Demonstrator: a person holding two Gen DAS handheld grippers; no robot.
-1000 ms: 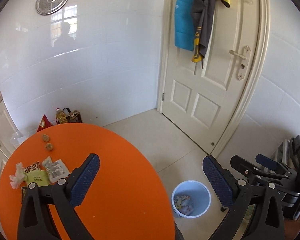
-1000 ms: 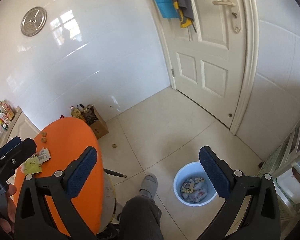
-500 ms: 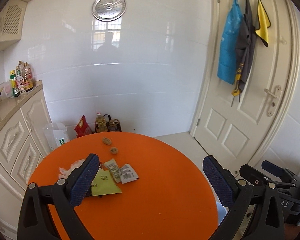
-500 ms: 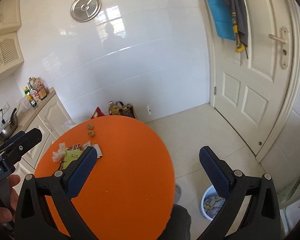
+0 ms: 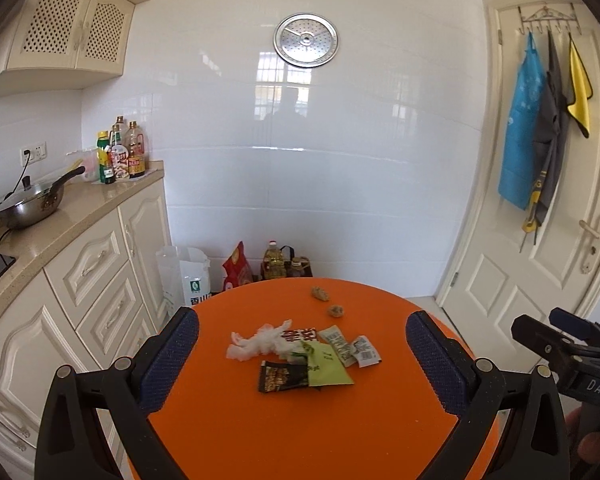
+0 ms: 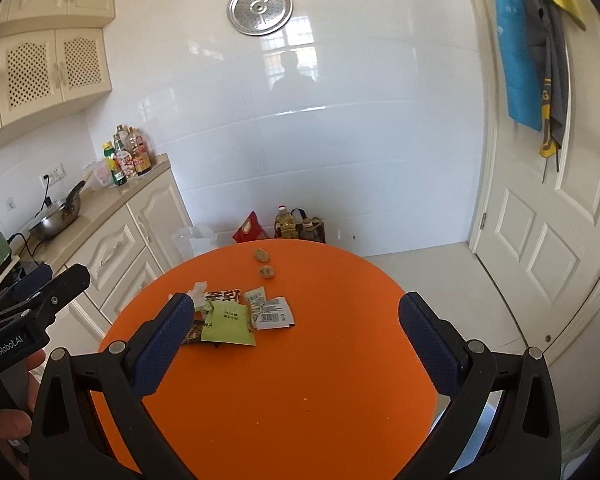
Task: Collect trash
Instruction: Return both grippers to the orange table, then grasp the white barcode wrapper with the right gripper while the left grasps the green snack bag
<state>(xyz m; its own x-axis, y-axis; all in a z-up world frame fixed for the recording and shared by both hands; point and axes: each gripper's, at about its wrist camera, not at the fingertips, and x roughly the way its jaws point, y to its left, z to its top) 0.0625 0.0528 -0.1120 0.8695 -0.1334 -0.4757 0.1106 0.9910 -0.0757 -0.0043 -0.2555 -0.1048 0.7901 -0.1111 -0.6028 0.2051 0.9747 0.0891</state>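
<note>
A round orange table (image 5: 300,432) (image 6: 320,360) holds a pile of trash: a crumpled white tissue (image 5: 260,342) (image 6: 199,291), a green packet (image 5: 326,368) (image 6: 228,322), a dark wrapper (image 5: 282,376), a red wrapper (image 5: 298,335) (image 6: 222,295), white barcode sachets (image 5: 350,349) (image 6: 270,312) and two brown crumbs (image 5: 327,301) (image 6: 264,263). My left gripper (image 5: 302,364) is open and empty above the table's near side, the pile between its fingers. My right gripper (image 6: 292,340) is open and empty, just right of the pile. The bin's rim (image 6: 496,408) peeks below the right finger.
Cream cabinets and a counter (image 5: 60,216) with a pan (image 5: 32,204) and bottles (image 5: 120,152) stand at the left. Bags and an oil bottle (image 5: 276,260) sit on the floor behind the table. A white door (image 5: 548,240) with hanging cloths is at the right.
Both grippers have swung left and up from the floor bin to face the table and its trash pile. Both stay open and empty.
</note>
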